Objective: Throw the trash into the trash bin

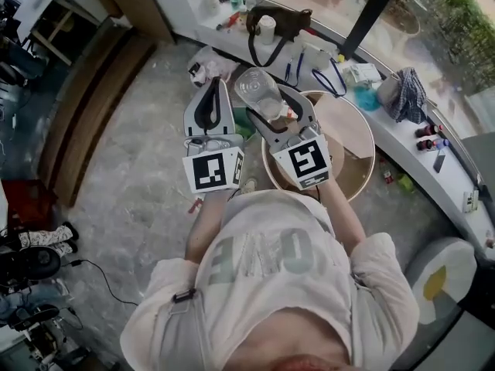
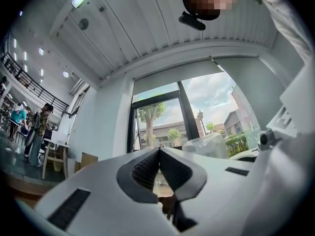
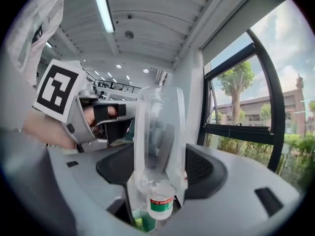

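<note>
A pale, short-sleeved T-shirt (image 1: 271,261) printed with faded grey block letters is worn, and a small black clip (image 1: 184,294) is fastened near its shoulder. The left gripper (image 1: 215,85) and the right gripper (image 1: 272,99) are moulded in light grey, with black ribbed pads (image 2: 145,171) set into the jaws. Each is topped by a white cube (image 1: 213,170) printed with black square markers. A black strap (image 3: 106,113) is seen across the left one's handle.

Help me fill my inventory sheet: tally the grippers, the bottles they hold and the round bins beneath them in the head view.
Grippers: 2, the left gripper and the right gripper
Held bottles: 1, the clear bottle
Round bins: 1, the round bin
Total: 4
</note>
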`<state>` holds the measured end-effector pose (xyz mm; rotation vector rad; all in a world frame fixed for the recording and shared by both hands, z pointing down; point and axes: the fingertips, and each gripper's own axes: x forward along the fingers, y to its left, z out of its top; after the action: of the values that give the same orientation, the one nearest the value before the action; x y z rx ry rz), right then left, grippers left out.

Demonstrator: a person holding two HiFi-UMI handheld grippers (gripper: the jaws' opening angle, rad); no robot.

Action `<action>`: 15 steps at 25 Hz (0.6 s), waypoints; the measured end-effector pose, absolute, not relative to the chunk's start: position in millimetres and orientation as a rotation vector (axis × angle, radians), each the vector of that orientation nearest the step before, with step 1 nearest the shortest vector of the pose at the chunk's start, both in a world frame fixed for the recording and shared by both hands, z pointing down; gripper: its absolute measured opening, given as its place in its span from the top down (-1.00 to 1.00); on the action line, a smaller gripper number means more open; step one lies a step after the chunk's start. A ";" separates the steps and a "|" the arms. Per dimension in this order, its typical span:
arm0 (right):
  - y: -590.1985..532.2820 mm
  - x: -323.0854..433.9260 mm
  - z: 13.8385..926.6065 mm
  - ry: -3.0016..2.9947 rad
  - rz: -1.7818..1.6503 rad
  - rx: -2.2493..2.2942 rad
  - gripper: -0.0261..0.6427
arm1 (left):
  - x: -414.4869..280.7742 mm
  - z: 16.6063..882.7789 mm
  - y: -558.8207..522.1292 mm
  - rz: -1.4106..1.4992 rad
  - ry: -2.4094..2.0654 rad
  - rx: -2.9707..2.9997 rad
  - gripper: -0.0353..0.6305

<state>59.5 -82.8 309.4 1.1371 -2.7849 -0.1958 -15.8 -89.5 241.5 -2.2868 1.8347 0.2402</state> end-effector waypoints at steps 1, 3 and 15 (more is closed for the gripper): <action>-83.7 61.9 303.6 -2.799 -0.186 1.162 0.05 | -17.1 242.7 -92.2 0.243 1.837 -2.291 0.86; -85.3 63.7 294.5 -2.825 -0.159 1.196 0.05 | -21.9 244.2 -96.8 0.253 1.845 -2.300 0.86; -84.9 38.0 298.0 -2.848 -0.096 1.150 0.05 | -50.3 253.5 -96.1 0.267 1.914 -2.293 0.86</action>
<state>38.0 -84.9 298.0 1.1502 -2.8480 -0.0960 -50.3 -96.1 253.5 -2.2930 1.9143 0.2672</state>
